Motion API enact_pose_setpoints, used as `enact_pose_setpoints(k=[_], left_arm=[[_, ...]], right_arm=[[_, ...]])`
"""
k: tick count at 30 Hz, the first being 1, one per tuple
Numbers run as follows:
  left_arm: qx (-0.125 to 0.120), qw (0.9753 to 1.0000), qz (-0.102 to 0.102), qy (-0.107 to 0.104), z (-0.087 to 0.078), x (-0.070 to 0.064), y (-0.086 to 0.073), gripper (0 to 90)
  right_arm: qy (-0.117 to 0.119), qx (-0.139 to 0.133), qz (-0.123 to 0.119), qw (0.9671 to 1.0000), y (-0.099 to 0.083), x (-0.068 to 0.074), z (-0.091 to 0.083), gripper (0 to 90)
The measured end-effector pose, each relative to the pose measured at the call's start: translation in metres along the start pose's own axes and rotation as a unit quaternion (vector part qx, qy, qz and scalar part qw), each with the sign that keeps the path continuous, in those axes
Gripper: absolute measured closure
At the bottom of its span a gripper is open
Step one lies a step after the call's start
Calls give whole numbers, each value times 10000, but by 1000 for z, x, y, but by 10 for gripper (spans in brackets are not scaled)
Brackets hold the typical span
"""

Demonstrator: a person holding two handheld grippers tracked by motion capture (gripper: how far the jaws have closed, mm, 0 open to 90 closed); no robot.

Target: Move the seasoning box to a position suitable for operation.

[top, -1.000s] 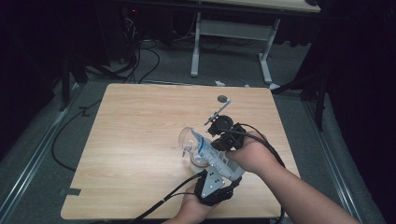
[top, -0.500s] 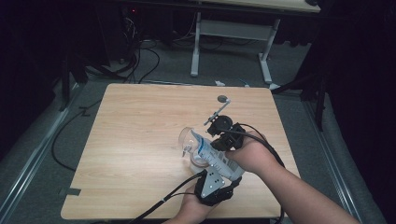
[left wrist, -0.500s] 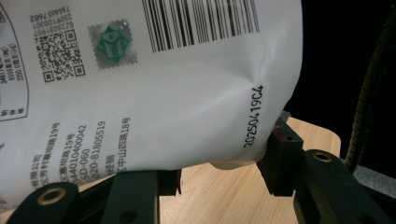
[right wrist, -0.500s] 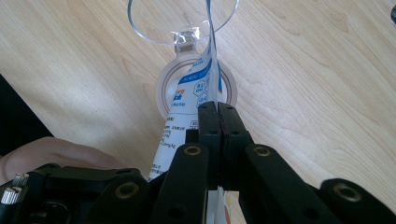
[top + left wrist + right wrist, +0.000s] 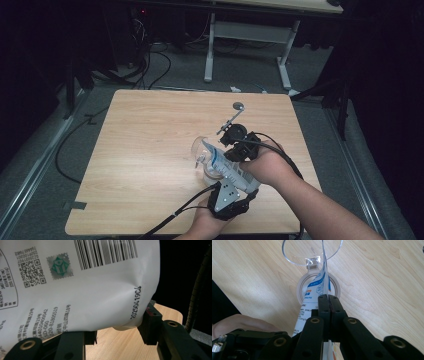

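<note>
A white and blue pouch [image 5: 221, 161] hangs tilted over a clear jar [image 5: 201, 148] on the wooden table [image 5: 145, 130], right of centre. My right gripper [image 5: 235, 149] is shut on the pouch's thin top edge [image 5: 322, 282], which points at the jar's round mouth [image 5: 300, 291]. The jar's clear flip lid [image 5: 294, 255] stands open behind it. My left gripper [image 5: 234, 176] holds the pouch from the near side. In the left gripper view the pouch's printed back [image 5: 87, 285], with barcode and date code, is pinched between the jaws of the left gripper [image 5: 117, 333].
A small grey disc [image 5: 239, 106] lies on the table beyond the grippers. Both forearms come in over the near right edge. A metal desk frame [image 5: 245, 30] and loose cables [image 5: 150, 65] sit on the floor behind the table.
</note>
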State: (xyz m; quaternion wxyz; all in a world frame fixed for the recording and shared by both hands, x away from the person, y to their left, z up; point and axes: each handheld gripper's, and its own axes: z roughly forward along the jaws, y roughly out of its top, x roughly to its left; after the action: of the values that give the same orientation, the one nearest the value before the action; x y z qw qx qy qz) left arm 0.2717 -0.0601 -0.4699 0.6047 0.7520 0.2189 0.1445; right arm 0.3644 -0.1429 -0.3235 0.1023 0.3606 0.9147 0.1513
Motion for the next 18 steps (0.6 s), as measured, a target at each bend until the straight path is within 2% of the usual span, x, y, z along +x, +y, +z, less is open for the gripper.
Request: enact_pose_setpoints(k=[18], left_arm=[[-23,10000,-14,-10,0,1,2,565]], right_arm=[[-3,-37,-12,10000,1,0,-2,899]])
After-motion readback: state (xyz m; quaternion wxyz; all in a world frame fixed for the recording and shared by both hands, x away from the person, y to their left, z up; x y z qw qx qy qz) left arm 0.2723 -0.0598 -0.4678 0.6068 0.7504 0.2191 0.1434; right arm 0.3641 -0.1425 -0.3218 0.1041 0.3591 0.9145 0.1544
